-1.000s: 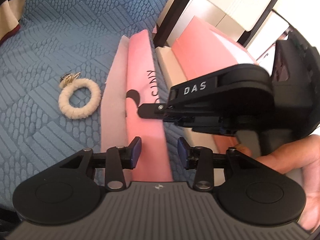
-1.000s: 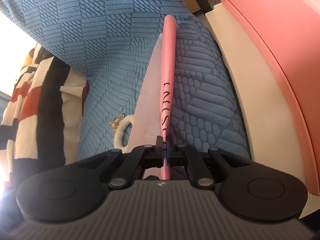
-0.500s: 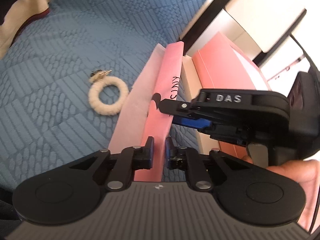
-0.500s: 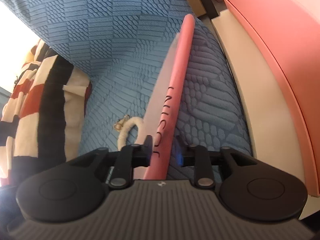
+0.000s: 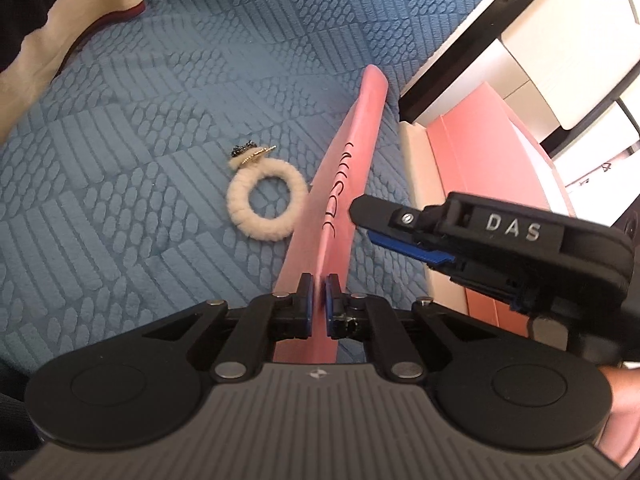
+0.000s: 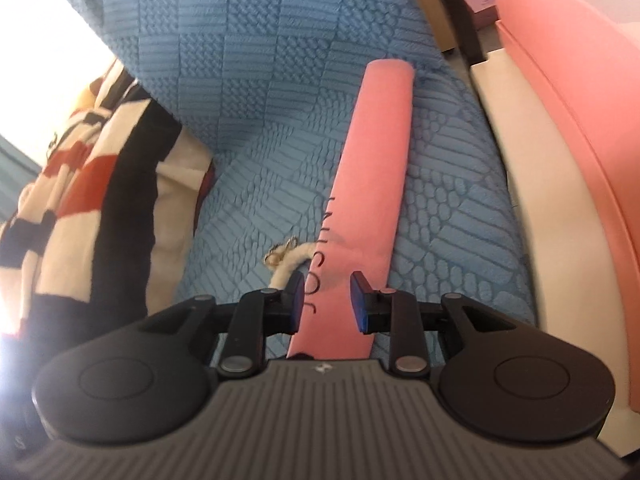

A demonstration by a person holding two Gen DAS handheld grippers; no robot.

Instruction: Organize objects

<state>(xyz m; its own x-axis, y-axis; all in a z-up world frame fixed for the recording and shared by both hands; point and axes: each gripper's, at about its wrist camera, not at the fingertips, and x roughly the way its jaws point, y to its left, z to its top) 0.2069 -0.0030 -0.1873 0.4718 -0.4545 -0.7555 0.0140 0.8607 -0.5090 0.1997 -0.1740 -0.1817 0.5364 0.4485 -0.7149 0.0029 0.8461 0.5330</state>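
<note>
Left gripper is pinching the thin pink lettered pouch at its near edge; right gripper is straddling it, pads apart. Pouch looks light, floppy; holding the edge suits.

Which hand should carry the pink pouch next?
Left. The left gripper is pinched shut on the pink pouch, while the right gripper has open jaws, pads off it.

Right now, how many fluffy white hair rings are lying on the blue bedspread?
1. The white hair ring lies flat on the blue bedspread, just left of the pink pouch; in the right wrist view the pouch partly covers it. Others may lie outside the views.
</note>
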